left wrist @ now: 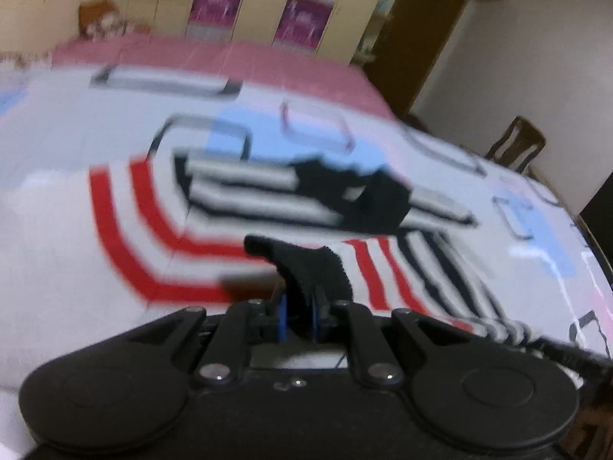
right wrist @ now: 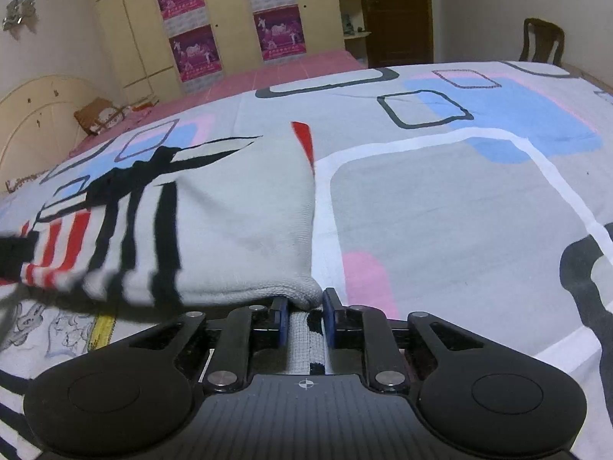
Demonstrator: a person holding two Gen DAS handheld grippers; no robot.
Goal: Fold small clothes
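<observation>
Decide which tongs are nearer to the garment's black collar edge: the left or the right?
Left. The left tongs are shut on the black collar edge itself. The right tongs grip the sweater's grey knitted hem at another corner, away from that trim.

We see a big bed (right wrist: 440, 199) with a patterned sheet, tall cream cupboards (right wrist: 126, 30) with purple posters (right wrist: 277, 32), a brown door (right wrist: 396, 11), a wooden chair (right wrist: 542, 44).
</observation>
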